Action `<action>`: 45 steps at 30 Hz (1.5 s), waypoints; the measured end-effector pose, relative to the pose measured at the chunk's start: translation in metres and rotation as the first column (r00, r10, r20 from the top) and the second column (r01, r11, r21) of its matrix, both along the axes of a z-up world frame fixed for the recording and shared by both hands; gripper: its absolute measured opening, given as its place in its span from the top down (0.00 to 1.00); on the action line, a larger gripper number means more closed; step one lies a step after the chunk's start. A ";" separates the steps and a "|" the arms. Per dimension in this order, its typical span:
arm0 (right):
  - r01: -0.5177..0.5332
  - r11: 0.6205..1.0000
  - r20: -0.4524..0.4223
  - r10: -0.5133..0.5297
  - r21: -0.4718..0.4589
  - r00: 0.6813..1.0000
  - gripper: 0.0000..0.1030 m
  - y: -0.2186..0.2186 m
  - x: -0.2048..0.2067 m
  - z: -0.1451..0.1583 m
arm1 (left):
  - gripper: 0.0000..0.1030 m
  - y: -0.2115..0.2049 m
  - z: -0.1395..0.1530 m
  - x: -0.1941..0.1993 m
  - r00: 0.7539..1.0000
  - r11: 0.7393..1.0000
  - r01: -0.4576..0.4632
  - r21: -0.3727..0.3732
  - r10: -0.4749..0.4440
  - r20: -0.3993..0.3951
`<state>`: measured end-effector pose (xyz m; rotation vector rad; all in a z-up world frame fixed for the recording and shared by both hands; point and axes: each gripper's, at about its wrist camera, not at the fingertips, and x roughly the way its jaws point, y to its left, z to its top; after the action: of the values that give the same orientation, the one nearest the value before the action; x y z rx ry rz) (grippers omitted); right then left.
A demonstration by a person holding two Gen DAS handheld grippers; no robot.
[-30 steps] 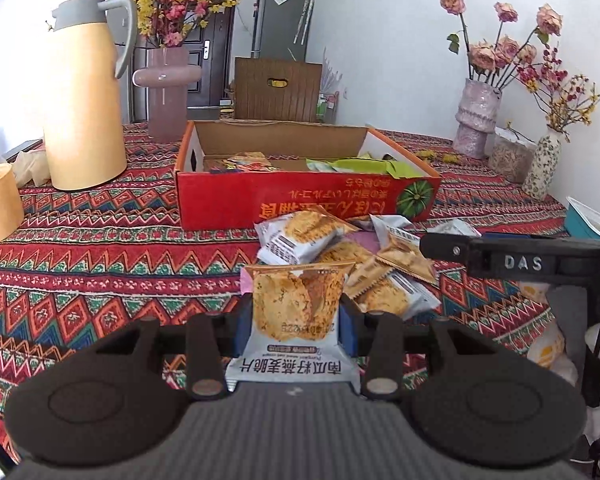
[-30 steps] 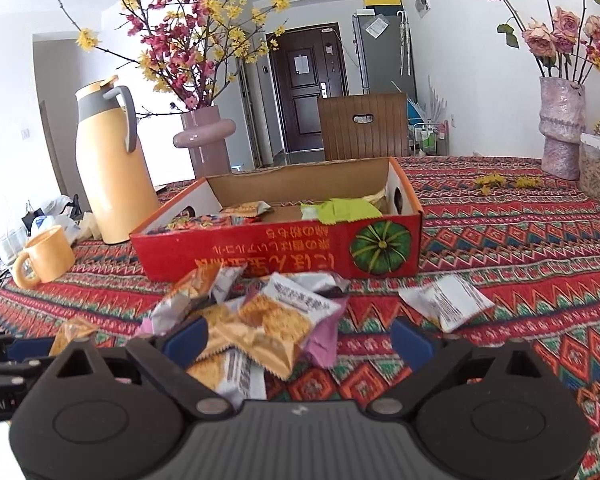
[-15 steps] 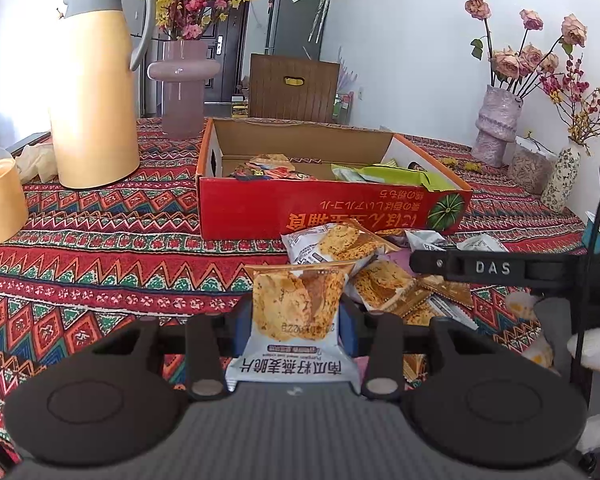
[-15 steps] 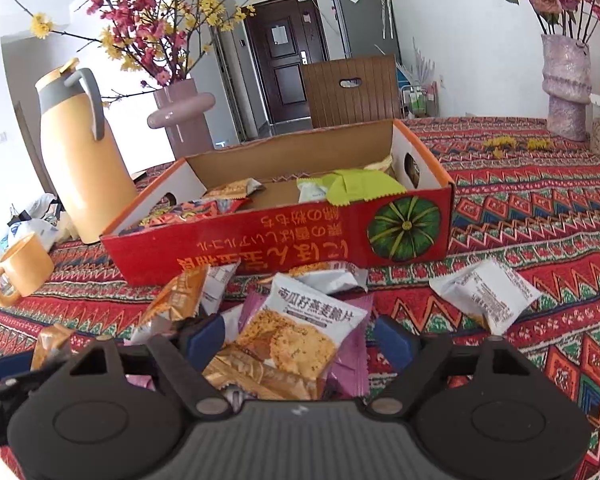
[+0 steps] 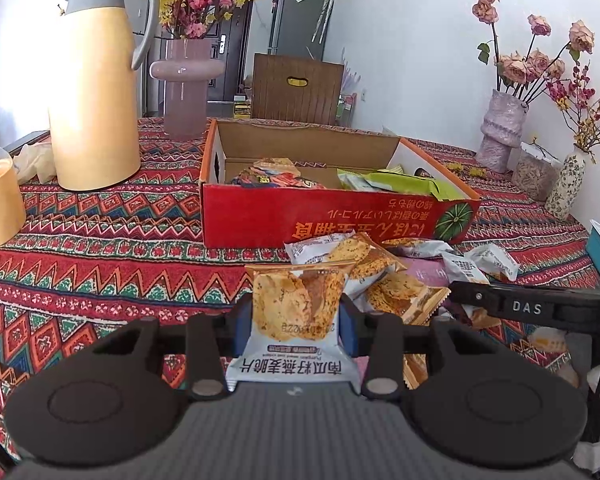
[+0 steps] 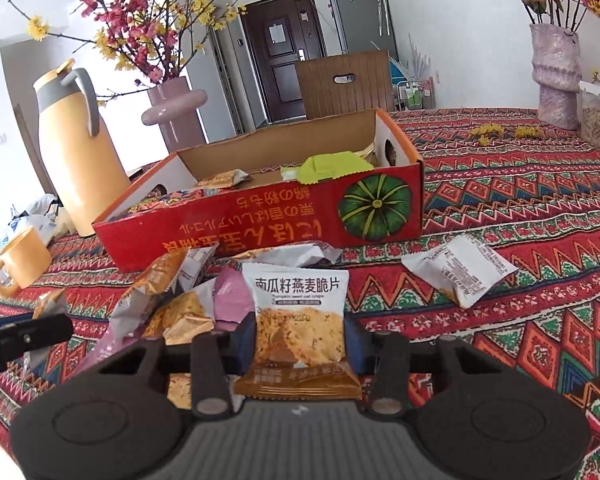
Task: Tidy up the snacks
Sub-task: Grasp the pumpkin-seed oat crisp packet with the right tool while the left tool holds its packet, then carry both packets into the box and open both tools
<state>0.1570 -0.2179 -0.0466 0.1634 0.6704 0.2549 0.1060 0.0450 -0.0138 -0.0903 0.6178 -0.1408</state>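
The left gripper (image 5: 296, 322) has its jaws closed on an oat crisp packet (image 5: 296, 320), held upright between them with its long axis along the fingers; the orange crimped end points ahead toward the red carton (image 5: 320, 216) and the white end, printed 南瓜籽燕麦脆片, comes back toward the camera, so the writing reads upside down. The right gripper (image 6: 298, 344) has its jaws clamped on a second oat crisp packet (image 6: 298, 320) turned the other way: white end forward, 南瓜籽燕麦脆片 upright and legible, orange end nearest the camera.

Just ahead of both sets of jaws lies a heap of loose snack packets (image 5: 388, 280) on the patterned worktop (image 5: 100, 264), touching the carton's front wall. The carton is open-topped, with snacks inside and a green pumpkin (image 6: 374, 206) printed on its front beside inverted yellow lettering too stylised to read.

Only the left wrist view shows the "DAS" lettering on the other gripper's black bar, right of its jaws. Only the right wrist view shows a single white packet (image 6: 460, 270) lying apart, face down, ahead and right of its jaws, its small print unreadable. Left of the jaws in both views stand a yellow thermos jug (image 5: 96, 80) and a yellow mug (image 6: 18, 266).
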 end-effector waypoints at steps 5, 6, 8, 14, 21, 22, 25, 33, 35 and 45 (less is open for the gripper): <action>0.000 1.000 0.041 0.000 0.001 0.999 0.58 -0.005 -0.002 0.011 | 0.58 -0.001 0.006 0.006 1.000 1.000 -0.003 -0.001 0.003 0.011; -0.001 1.000 0.053 0.001 0.000 0.999 0.58 -0.006 -0.002 0.014 | 0.58 -0.001 0.007 0.007 1.000 1.000 -0.003 -0.005 0.003 0.014; -0.002 1.000 0.073 0.002 -0.001 0.997 0.58 -0.007 -0.002 0.019 | 0.58 -0.002 0.010 0.010 1.000 1.000 -0.001 -0.004 0.001 0.022; -0.005 1.000 0.114 0.005 -0.002 0.993 0.58 -0.008 0.008 0.032 | 0.58 -0.007 0.021 0.024 0.999 1.000 0.002 -0.002 -0.001 0.047; -0.023 1.000 0.161 0.024 -0.007 0.987 0.58 -0.002 0.027 0.047 | 0.58 -0.014 0.036 0.045 0.996 1.000 -0.002 0.012 0.001 0.086; -0.026 1.000 0.168 0.027 -0.010 0.985 0.58 -0.001 0.031 0.049 | 0.58 -0.014 0.038 0.048 0.996 1.000 -0.004 0.013 0.003 0.092; -0.032 0.999 0.180 0.035 -0.016 0.983 0.58 0.003 0.042 0.054 | 0.58 -0.017 0.045 0.059 0.994 1.000 -0.012 0.021 0.010 0.107; -0.052 0.998 0.207 0.056 -0.024 0.977 0.58 0.015 0.071 0.067 | 0.58 -0.025 0.058 0.086 0.990 0.998 -0.033 0.047 0.026 0.139; -0.057 0.998 0.211 0.060 -0.020 0.976 0.58 0.018 0.078 0.068 | 0.58 -0.026 0.059 0.094 0.989 0.998 -0.041 0.051 0.034 0.144; -0.054 0.998 0.241 0.058 -0.021 0.969 0.58 0.030 0.114 0.073 | 0.58 -0.030 0.060 0.132 0.987 0.996 -0.073 0.056 0.064 0.148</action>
<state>0.2713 -0.1879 0.0268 0.0971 0.4346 0.3184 0.2381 0.0153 0.0466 -0.0419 0.4717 -0.0610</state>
